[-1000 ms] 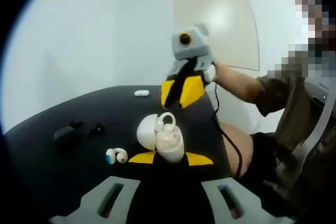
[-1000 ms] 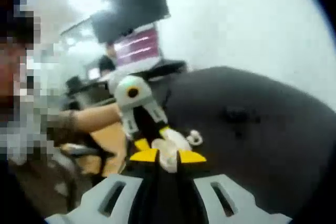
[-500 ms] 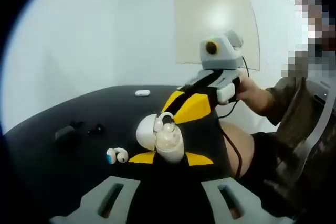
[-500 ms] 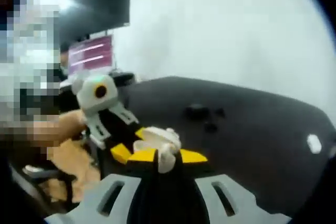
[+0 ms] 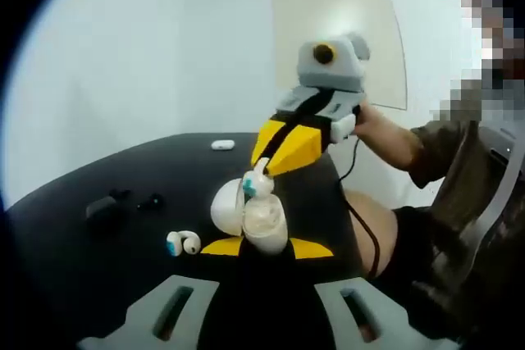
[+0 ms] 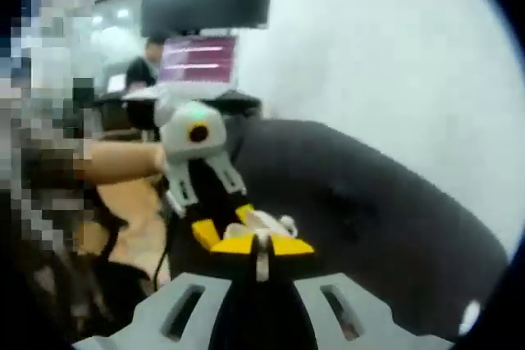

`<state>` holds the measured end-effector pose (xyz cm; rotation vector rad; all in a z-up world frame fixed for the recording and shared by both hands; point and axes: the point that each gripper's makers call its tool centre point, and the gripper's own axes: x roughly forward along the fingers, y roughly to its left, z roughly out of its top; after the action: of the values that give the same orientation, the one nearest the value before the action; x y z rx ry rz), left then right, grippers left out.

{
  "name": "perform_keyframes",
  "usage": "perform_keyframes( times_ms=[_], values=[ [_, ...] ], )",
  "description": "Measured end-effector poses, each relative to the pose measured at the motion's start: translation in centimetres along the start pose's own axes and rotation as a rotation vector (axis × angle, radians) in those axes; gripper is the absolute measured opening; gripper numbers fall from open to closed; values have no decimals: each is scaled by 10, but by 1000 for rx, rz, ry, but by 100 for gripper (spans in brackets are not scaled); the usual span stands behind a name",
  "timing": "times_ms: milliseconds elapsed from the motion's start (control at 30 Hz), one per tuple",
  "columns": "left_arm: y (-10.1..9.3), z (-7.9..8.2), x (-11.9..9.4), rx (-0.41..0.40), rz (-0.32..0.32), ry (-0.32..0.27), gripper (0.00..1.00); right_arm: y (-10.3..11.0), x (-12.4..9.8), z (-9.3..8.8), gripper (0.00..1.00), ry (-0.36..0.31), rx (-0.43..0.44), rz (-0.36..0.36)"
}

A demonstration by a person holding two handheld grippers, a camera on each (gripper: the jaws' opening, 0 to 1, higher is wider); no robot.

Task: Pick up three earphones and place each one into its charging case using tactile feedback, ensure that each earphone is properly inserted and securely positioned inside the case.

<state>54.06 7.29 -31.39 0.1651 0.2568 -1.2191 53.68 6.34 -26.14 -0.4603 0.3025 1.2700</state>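
Left gripper view, centre frame: the white charging case [image 5: 246,215] sits lid-open, clenched between the left gripper [image 5: 264,247] jaws' yellow tips. The right gripper [image 5: 264,171] comes down from upper right, jaws pinched on a white earphone [image 5: 256,183] at the case's mouth — whether it is seated, I can't tell. Another earphone [image 5: 182,243] lies lower left on the black table [image 5: 98,252]; a dark case [image 5: 103,206] further left.

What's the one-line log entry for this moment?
left gripper: shut on white case | right gripper: shut on white earphone, at the case opening | table: second white earphone, black case
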Motion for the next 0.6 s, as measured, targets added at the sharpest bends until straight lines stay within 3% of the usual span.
perform_keyframes(
  times_ms=[67,233,500,600],
  values=[
    [0,0,0,2,1,0,17,2,1,-1,8,45,-67,53],
    [0,0,0,1,0,1,17,6,2,-5,8,120,-262,111],
    [-1,0,1,2,-1,0,17,2,7,-14,8,182,-315,127],
    [0,0,1,5,-1,2,17,6,9,-15,8,173,-274,169]
  ],
)
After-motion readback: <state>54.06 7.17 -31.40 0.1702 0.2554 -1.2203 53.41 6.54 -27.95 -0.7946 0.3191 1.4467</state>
